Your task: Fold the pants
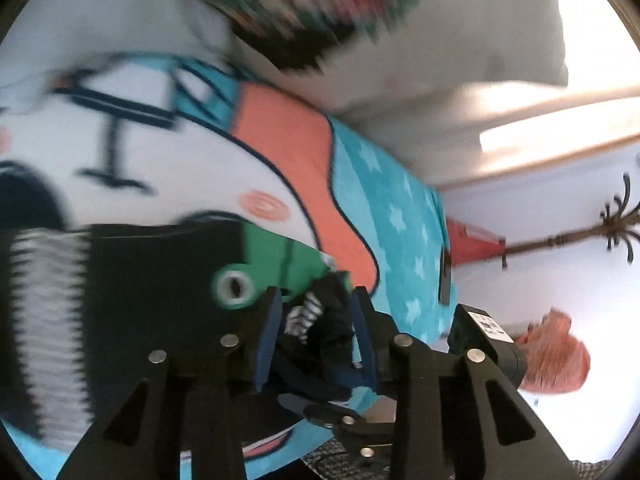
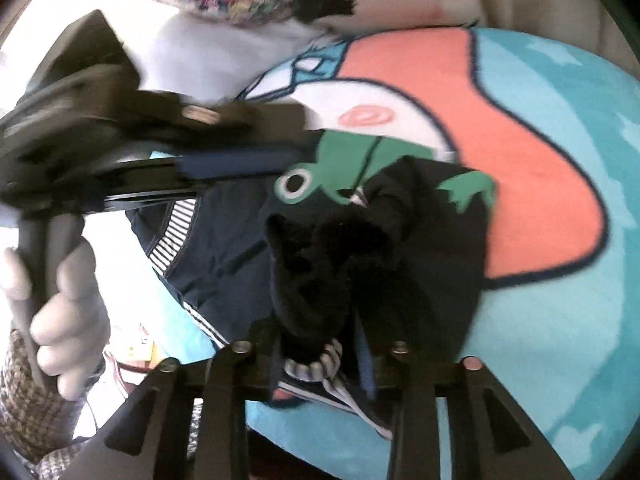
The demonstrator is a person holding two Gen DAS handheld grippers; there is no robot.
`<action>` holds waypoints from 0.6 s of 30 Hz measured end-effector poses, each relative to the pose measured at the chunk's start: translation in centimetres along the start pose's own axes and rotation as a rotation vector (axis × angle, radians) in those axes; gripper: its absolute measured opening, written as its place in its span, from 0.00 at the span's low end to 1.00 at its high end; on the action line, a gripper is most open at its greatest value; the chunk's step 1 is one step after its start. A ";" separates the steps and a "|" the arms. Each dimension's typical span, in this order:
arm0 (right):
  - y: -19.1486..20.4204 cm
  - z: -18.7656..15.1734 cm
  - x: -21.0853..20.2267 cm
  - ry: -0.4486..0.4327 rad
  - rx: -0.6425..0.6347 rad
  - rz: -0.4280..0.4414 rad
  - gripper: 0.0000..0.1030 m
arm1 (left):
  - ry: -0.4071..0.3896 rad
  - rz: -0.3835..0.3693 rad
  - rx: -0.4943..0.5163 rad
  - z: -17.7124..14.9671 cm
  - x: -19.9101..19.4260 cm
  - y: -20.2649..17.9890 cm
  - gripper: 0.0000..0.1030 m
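While both grippers tilt sideways, left gripper (image 1: pixel 316 300) & right gripper (image 2: pixel 320 332) each pinch pants (image 2: pixel 240 240) — bunched.

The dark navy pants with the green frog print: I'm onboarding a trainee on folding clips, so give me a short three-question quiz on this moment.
1. True or false: the left claw grips the dark navy pants with the green frog print.
2. What lies under the pants? A) bare wood B) a turquoise star-patterned blanket C) a tiled floor
3. Fill in: the pants' lining is ____.

Key: 1 true; 2 B; 3 striped.
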State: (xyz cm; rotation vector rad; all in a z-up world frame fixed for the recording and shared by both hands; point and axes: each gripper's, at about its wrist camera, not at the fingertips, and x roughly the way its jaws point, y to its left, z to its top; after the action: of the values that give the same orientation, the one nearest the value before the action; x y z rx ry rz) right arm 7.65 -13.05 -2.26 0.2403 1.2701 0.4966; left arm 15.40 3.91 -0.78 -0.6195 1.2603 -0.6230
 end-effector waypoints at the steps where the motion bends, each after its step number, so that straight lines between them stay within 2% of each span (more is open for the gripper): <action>1: 0.2 0.3 0.1 0.000 -0.013 0.006 0.48 | -0.031 0.011 -0.009 -0.2 -1.2 0.5 0.38; 2: 1.0 0.5 0.0 -0.004 -0.030 0.016 0.52 | -0.059 0.022 -0.014 -0.4 -2.3 1.0 0.40; 7: 3.5 0.6 -2.6 -0.010 -0.070 0.108 0.53 | -0.129 0.090 -0.022 -1.1 -5.1 2.4 0.41; 10: 3.1 1.0 -4.8 -0.059 -0.044 0.078 0.52 | -0.131 0.143 0.000 -1.5 -5.5 2.6 0.41; 11: 2.7 1.2 -5.0 -0.070 -0.028 0.055 0.47 | -0.128 0.148 0.004 -1.7 -5.6 2.8 0.41; 12: 2.2 1.6 -4.8 -0.070 -0.012 0.029 0.37 | -0.125 0.150 0.004 -1.9 -5.5 2.9 0.41; 14: 1.5 2.4 -3.6 -0.050 0.022 -0.021 0.24 | -0.121 0.158 0.006 -2.2 -5.5 3.3 0.41; 18: 1.3 3.6 0.8 0.011 0.056 -0.033 0.23 | -0.124 0.191 0.016 -2.4 -5.6 3.4 0.41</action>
State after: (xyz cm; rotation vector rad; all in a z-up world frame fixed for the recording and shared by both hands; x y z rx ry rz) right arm 11.00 -11.22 -1.30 0.2635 1.2980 0.4351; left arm 12.29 10.12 0.00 -0.5091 1.1811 -0.4296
